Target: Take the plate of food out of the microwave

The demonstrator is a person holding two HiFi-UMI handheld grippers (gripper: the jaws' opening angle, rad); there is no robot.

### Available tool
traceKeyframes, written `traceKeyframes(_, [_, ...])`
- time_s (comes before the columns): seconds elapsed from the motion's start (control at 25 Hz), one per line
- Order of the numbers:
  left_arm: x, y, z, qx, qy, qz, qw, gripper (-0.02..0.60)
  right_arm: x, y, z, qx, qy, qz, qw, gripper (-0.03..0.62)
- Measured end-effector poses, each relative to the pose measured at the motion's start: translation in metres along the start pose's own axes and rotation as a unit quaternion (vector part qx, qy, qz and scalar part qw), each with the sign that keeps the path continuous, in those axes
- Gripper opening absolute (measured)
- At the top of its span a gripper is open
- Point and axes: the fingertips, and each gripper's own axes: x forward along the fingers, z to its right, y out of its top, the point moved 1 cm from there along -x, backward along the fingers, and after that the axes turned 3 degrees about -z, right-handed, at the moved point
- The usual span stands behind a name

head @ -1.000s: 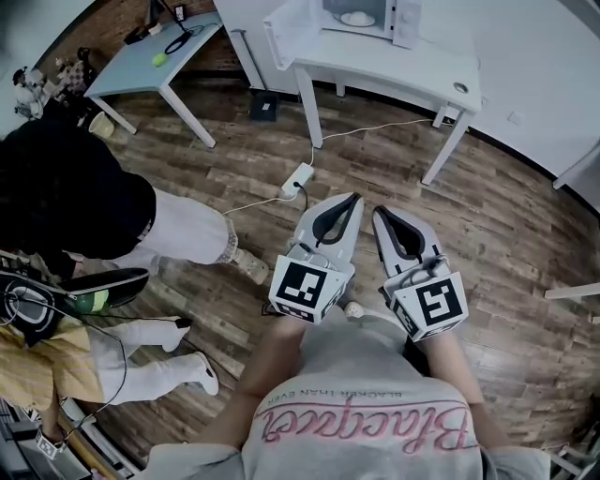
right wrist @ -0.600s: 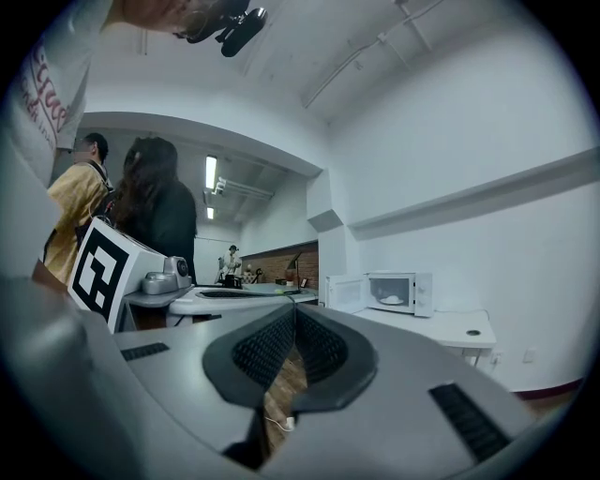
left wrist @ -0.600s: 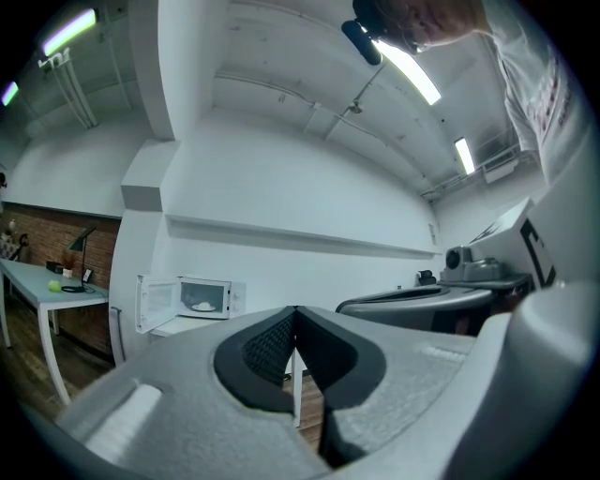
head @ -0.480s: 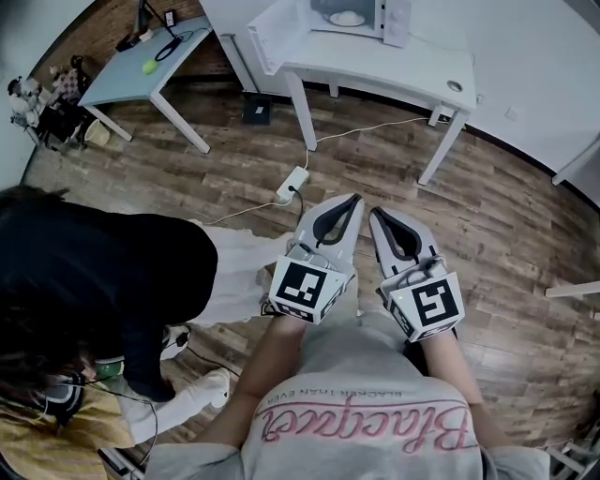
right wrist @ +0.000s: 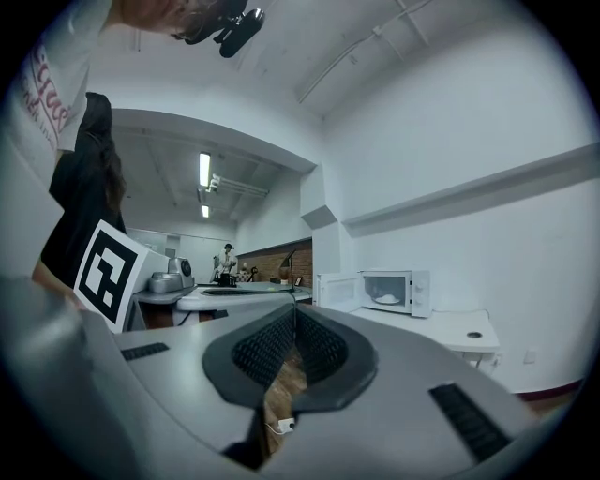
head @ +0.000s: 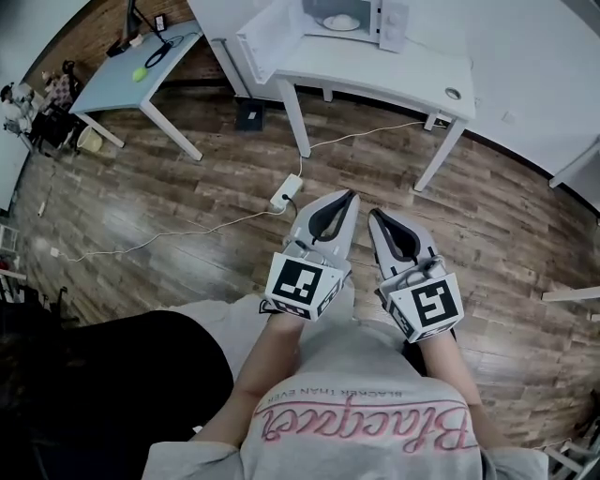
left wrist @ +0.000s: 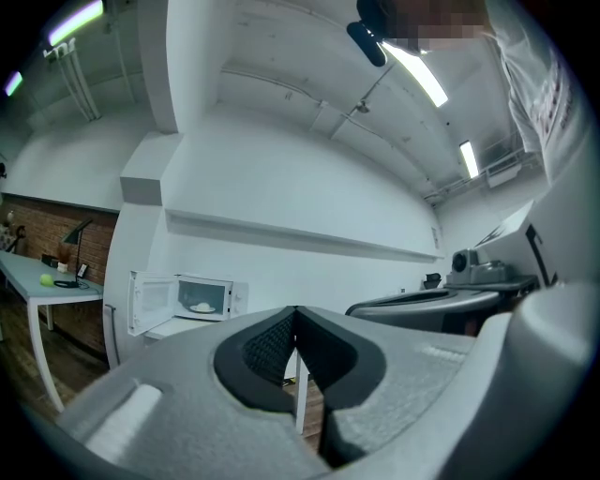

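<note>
A white microwave (head: 361, 17) stands on a white table (head: 403, 70) at the far end of the room, its door (head: 265, 36) swung open to the left. Inside it is a plate of pale food (head: 342, 21). The plate is small and distant in the left gripper view (left wrist: 201, 307) and in the right gripper view (right wrist: 386, 299). My left gripper (head: 352, 195) and right gripper (head: 375, 214) are held side by side before my chest, well short of the table. Both are shut with nothing between the jaws.
A power strip (head: 286, 192) and its cables lie on the wooden floor between me and the table. A blue-grey table (head: 141, 66) with a green ball (head: 140, 73) stands at the far left. A person in black (head: 112, 394) is close at my lower left.
The person in black has moved from my left side down to the lower left corner. The microwave table has shifted slightly left in view. Both grippers keep their pose.
</note>
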Motion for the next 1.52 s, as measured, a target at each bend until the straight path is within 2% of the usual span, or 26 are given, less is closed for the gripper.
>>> traceKeyframes(0.68, [0.073, -0.003, -0.095, -0.022, 0.026, 0.008, 0.9994, 0.006, 0.106, 0.005, 0.051, -0.016, 0.018, -0.010, 1.000, 0.017])
traceKeyframes(1.12, [0.127, 0.000, -0.152, -0.020, 0.015, 0.001, 0.9997, 0.005, 0.179, 0.015, 0.089, -0.009, 0.018, -0.014, 1.000, 0.017])
traceKeyframes(1.52, [0.166, 0.007, -0.190, -0.018, -0.007, 0.012, 0.9997, 0.005, 0.228, 0.022, 0.117, -0.014, 0.000, -0.015, 1.000, 0.017])
